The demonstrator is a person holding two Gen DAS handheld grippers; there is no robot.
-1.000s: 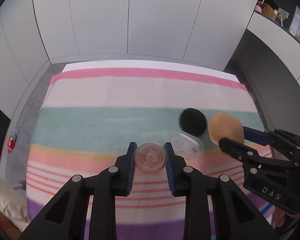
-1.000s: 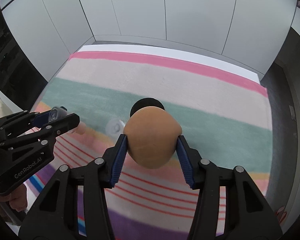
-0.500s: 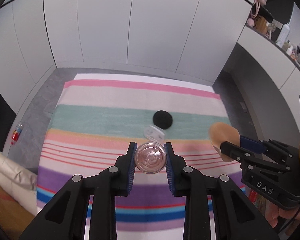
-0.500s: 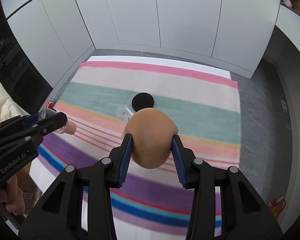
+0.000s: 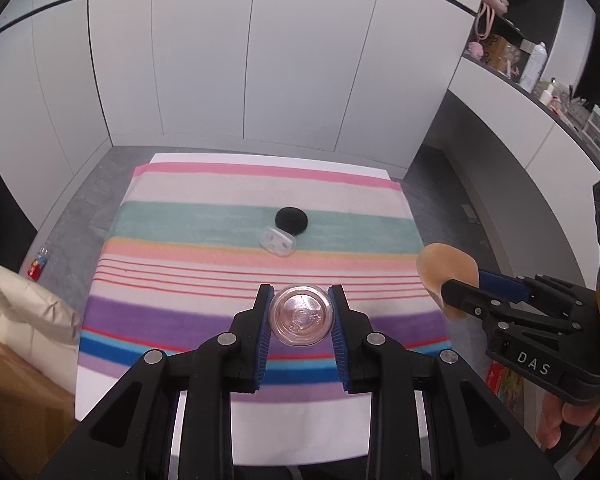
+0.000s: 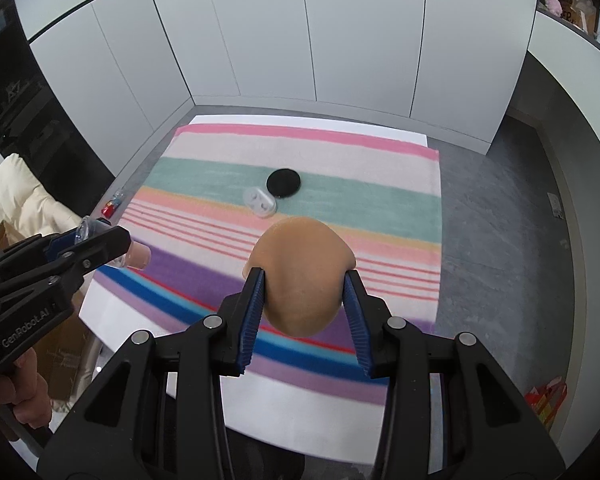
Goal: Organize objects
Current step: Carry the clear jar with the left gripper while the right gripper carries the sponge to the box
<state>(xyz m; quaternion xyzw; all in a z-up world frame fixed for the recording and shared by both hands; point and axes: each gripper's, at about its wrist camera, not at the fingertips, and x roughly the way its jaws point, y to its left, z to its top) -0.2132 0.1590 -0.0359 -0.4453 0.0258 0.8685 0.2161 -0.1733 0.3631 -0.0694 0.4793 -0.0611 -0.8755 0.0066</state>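
Striped cloth (image 5: 228, 312) lies far below both raised grippers: left gripper (image 5: 301, 314) clamps a small clear bottle (image 5: 301, 315), right gripper (image 6: 305, 280) clamps a tan sponge (image 6: 302, 272).

I read "DAS" on the right gripper (image 5: 460, 294) body, and "GenRobot.AI" on the left gripper (image 6: 100, 236) (white letters both).

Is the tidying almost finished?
Not yet. Nothing looks put away. The left gripper holds a small clear bottle, and the right gripper holds a tan sponge. A black puff and clear case remain on the striped cloth.
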